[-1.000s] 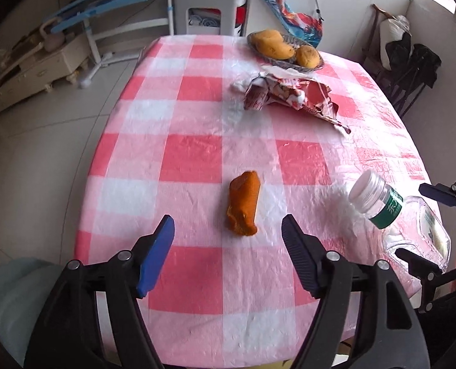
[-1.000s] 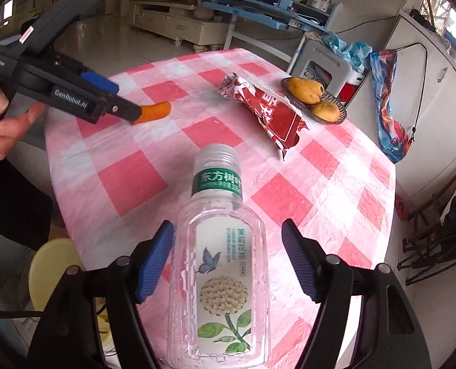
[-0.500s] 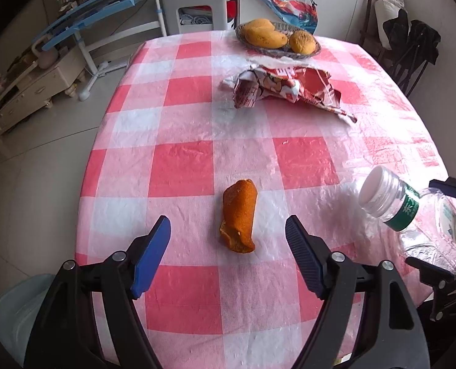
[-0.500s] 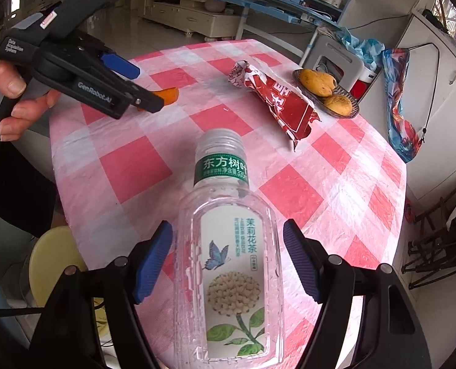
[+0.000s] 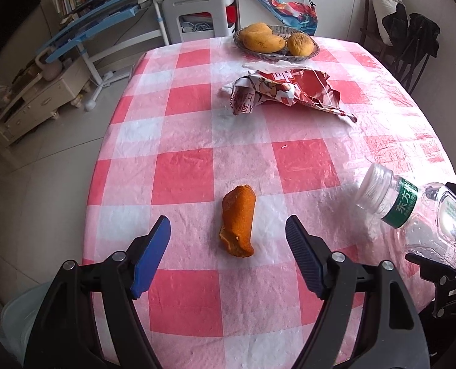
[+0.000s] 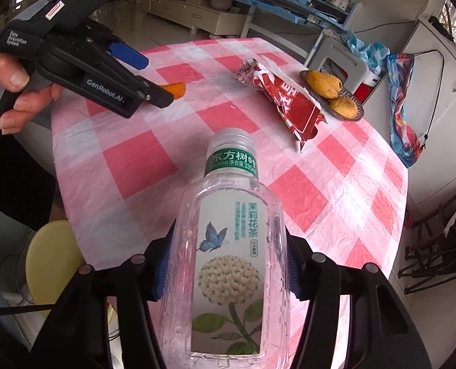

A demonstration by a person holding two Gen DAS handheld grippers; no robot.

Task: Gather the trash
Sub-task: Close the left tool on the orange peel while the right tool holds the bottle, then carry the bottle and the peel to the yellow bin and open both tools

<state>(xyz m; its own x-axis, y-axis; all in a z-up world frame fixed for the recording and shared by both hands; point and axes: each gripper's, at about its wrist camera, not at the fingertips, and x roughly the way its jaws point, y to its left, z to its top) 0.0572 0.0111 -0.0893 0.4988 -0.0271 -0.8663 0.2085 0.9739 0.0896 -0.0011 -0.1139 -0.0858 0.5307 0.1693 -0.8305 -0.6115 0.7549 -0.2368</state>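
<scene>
Lying on its side near the table's [image 5: 185, 178] edge, the clear bottle [image 6: 231, 264] sat between the right gripper's [image 6: 228, 264] pads, cap [image 6: 232, 141] pointing away across the pink checked cloth. The jaws had just been closing, and both blue pads now sat tight against the bottle's flanks, gripping it as far as the view through the plastic shows. In the left wrist view the same bottle [image 5: 418, 212] showed at the right edge, tilted, with the right gripper's dark fingers around its body.

The left gripper [image 5: 228, 258] hung over the cloth with its jaws wide and nothing between the pads. An orange peel [image 5: 238, 220] lay on the cloth just beyond them, roughly centred in the gap and untouched. From the right wrist view, a hand [image 6: 12, 89] held the left gripper's handle, and only the tip of the peel [image 6: 177, 88] showed past its fingers.

Farther across the table a crumpled red wrapper [image 5: 283, 92] lay flat, well apart from the peel and the bottle. Behind it, near the far edge, stood a shallow dish [image 5: 277, 53] holding fruit [image 5: 262, 40].
</scene>
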